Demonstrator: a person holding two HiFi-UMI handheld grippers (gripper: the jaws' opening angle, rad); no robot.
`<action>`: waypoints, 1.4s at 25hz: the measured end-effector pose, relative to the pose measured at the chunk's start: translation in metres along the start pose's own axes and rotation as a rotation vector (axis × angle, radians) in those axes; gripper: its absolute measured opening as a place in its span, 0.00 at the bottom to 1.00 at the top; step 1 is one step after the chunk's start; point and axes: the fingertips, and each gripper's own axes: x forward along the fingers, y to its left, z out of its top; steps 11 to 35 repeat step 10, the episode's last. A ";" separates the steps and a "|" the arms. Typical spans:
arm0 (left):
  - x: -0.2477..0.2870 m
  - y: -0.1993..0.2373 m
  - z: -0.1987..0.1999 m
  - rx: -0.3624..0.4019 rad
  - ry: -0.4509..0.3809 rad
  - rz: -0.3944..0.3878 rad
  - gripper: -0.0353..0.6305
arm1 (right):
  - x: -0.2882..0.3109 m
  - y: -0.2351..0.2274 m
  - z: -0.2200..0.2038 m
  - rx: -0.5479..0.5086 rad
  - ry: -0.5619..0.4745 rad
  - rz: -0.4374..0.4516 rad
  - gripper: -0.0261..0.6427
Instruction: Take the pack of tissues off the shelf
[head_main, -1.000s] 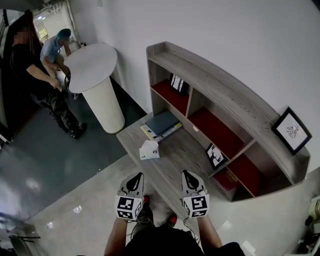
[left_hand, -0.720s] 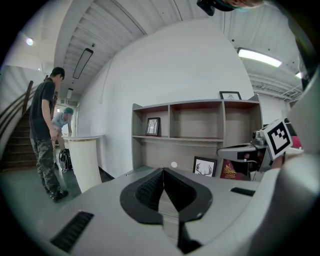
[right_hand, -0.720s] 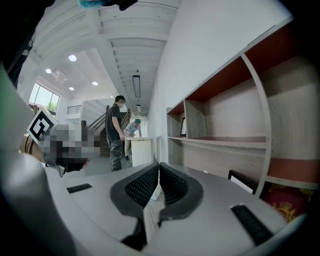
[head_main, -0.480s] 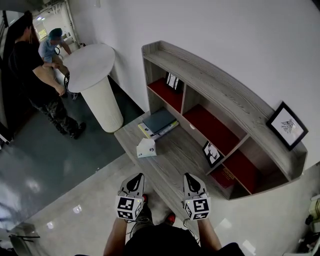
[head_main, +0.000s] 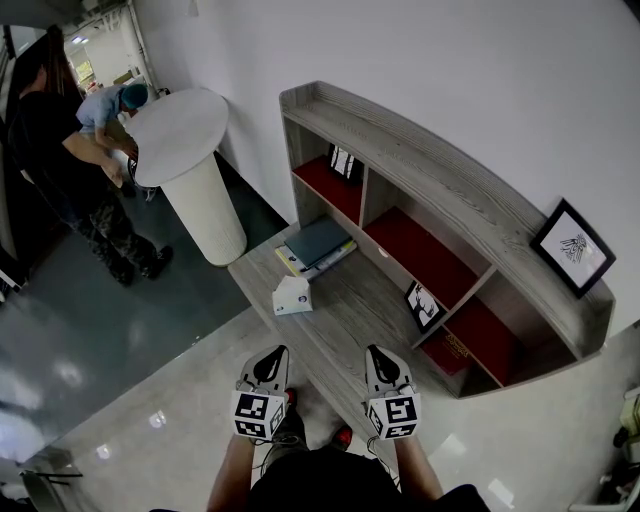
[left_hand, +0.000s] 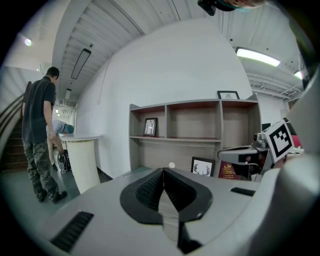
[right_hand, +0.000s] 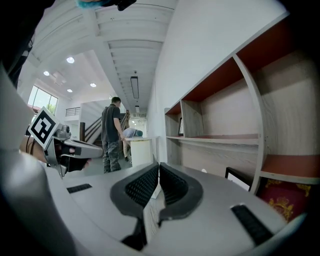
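The pack of tissues (head_main: 292, 297) is a small white pack on the low wooden ledge (head_main: 350, 310) in front of the shelf unit (head_main: 440, 185), just near of a stack of books (head_main: 318, 246). My left gripper (head_main: 271, 362) and right gripper (head_main: 380, 362) hang side by side below the ledge's near edge, well short of the pack. Both are shut with nothing between the jaws. The left gripper view shows its jaws (left_hand: 163, 172) pressed together, pointing at the shelf. In the right gripper view the jaws (right_hand: 158, 167) are also closed, aimed along the shelf front.
A round white pedestal table (head_main: 182, 135) stands at the far left with two people (head_main: 70, 160) beside it. Framed pictures sit in the shelf (head_main: 345, 163), on the ledge (head_main: 427, 306) and on top (head_main: 572, 248). A red booklet (head_main: 455, 350) lies in the right compartment.
The view has shifted slightly, so the shelf sits a little further left. The people at the table have moved. Both grippers stay shut in the same place.
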 end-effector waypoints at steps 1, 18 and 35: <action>0.000 0.000 0.000 0.001 0.000 0.000 0.06 | 0.000 0.000 0.000 0.000 -0.001 0.000 0.09; 0.001 -0.001 0.003 0.002 -0.005 -0.001 0.06 | 0.001 0.000 0.001 -0.002 -0.001 0.002 0.09; 0.001 -0.001 0.003 0.002 -0.005 -0.001 0.06 | 0.001 0.000 0.001 -0.002 -0.001 0.002 0.09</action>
